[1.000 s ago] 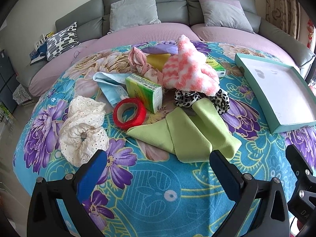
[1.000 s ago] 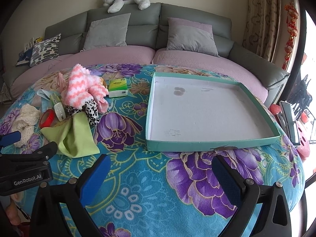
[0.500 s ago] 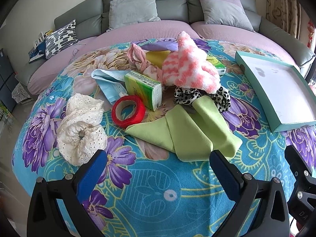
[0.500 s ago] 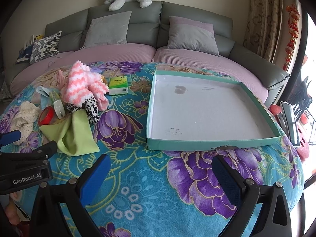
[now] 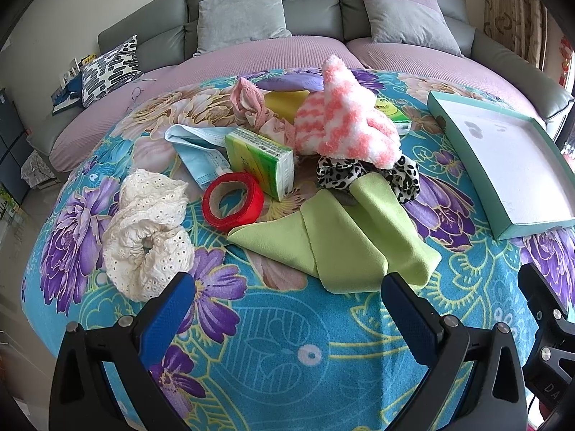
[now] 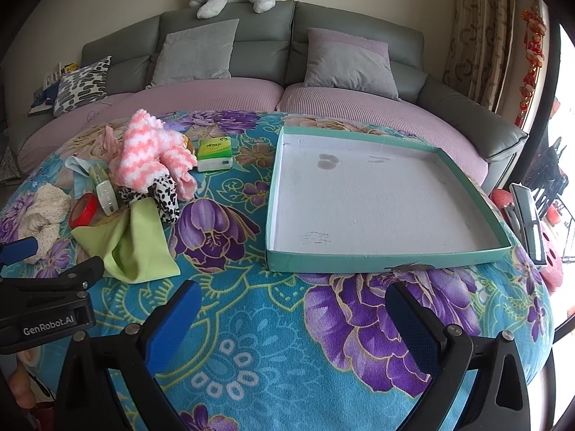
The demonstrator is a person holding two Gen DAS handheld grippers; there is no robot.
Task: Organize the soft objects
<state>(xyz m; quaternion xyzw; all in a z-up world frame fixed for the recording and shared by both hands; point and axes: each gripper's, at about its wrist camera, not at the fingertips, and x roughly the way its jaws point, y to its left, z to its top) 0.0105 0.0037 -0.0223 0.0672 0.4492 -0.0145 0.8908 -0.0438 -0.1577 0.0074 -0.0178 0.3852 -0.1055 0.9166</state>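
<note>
The left gripper [image 5: 287, 309] has its jaws spread wide with nothing between them, hovering over the flowered table cover [image 5: 273, 344] just short of the green cloth [image 5: 345, 244]. That cloth lies folded at the near edge of the pile, so it looks like the easiest first pick. Beside it to the left sits a cream lace scrunchie [image 5: 147, 237]; behind are a red tape roll [image 5: 233, 204], a tissue pack [image 5: 260, 160], a blue face mask [image 5: 196, 151], a leopard scrunchie [image 5: 370, 176] and a pink-and-white fluffy sock [image 5: 345, 125] on top. The right gripper [image 6: 293, 318] is also wide open and empty, aimed at the teal box lid [image 6: 381, 258], which has nothing in it; probably the soft things are meant to go there, the right hand waiting near it.
</note>
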